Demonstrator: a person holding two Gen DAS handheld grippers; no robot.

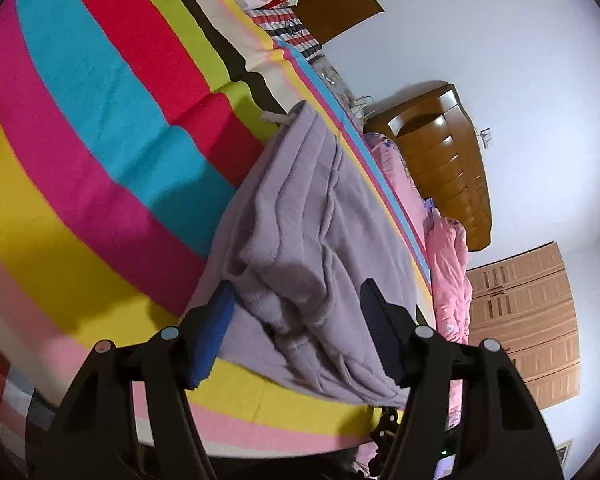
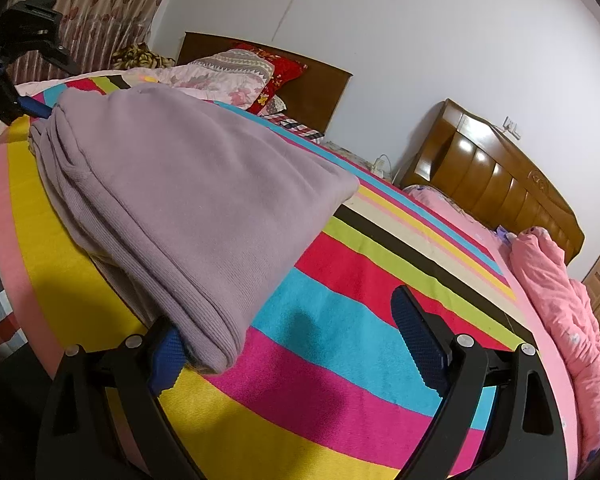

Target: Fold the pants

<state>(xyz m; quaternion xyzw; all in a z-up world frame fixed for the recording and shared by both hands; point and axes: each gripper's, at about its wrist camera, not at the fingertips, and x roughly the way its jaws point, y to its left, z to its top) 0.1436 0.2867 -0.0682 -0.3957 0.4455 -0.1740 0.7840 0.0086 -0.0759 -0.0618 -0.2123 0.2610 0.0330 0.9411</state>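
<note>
The lilac-grey pants (image 1: 300, 240) lie folded in a thick stack on the striped blanket (image 1: 100, 120). My left gripper (image 1: 296, 300) is open, its jaws apart on either side of the bunched end of the pants. In the right wrist view the pants (image 2: 188, 184) fill the left half of the frame. My right gripper (image 2: 284, 320) is open; its left finger (image 2: 166, 356) touches the near corner of the stack and its right finger (image 2: 420, 340) stands over bare blanket (image 2: 340, 320). The left gripper (image 2: 32, 108) shows at the far end of the pants.
A pink quilt (image 2: 572, 300) lies along the far edge of the bed. Wooden headboards (image 2: 500, 184) stand against the white wall. Pillows and a floral cover (image 2: 228, 72) lie at the head of the bed. A wooden wardrobe (image 1: 528, 320) stands beyond.
</note>
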